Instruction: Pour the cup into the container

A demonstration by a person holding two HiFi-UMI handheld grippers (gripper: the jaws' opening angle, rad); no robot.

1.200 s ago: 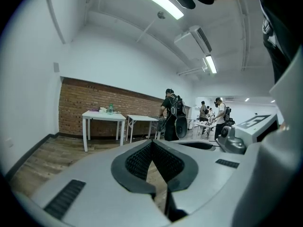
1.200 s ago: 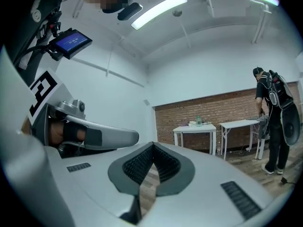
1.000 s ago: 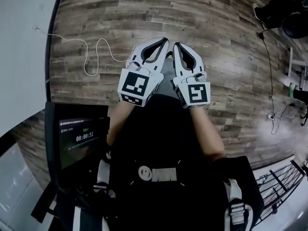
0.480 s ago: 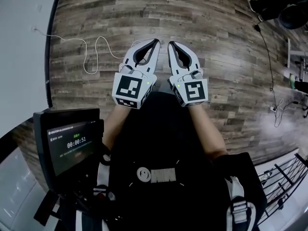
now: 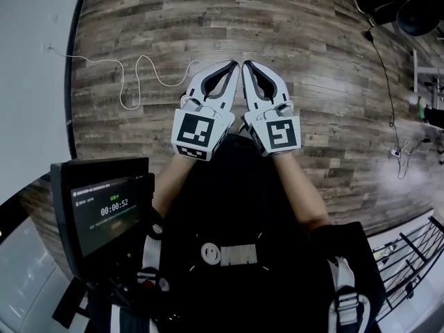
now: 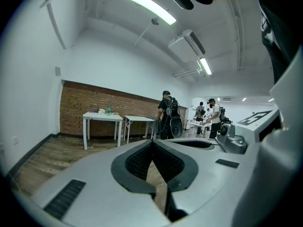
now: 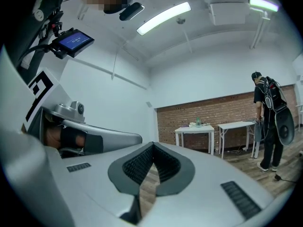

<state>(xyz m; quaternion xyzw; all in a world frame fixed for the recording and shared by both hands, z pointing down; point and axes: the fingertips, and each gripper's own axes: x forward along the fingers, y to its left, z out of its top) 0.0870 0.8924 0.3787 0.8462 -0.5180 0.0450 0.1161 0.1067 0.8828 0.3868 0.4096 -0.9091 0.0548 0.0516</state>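
Observation:
No cup or container shows close by. In the head view my left gripper (image 5: 234, 65) and right gripper (image 5: 247, 65) are held side by side in front of the person's chest, above the wooden floor (image 5: 305, 33). Both are shut, tips together, with nothing between them. The left gripper view shows the left gripper (image 6: 152, 142) with its pads meeting at the tip and only floor behind. The right gripper (image 7: 152, 144) looks the same in its own view. Far off by a brick wall stands a white table (image 6: 102, 116) with small items on it, too small to name.
A white cable (image 5: 139, 75) loops over the floor at the left. A black monitor (image 5: 111, 210) hangs at the person's left side. People with backpacks (image 6: 168, 119) stand by more tables in the distance. A black wire rack (image 5: 409, 262) is at the lower right.
Both grippers stay together and shut, drifting only slightly in the head view. The monitor's timer has ticked up by one.

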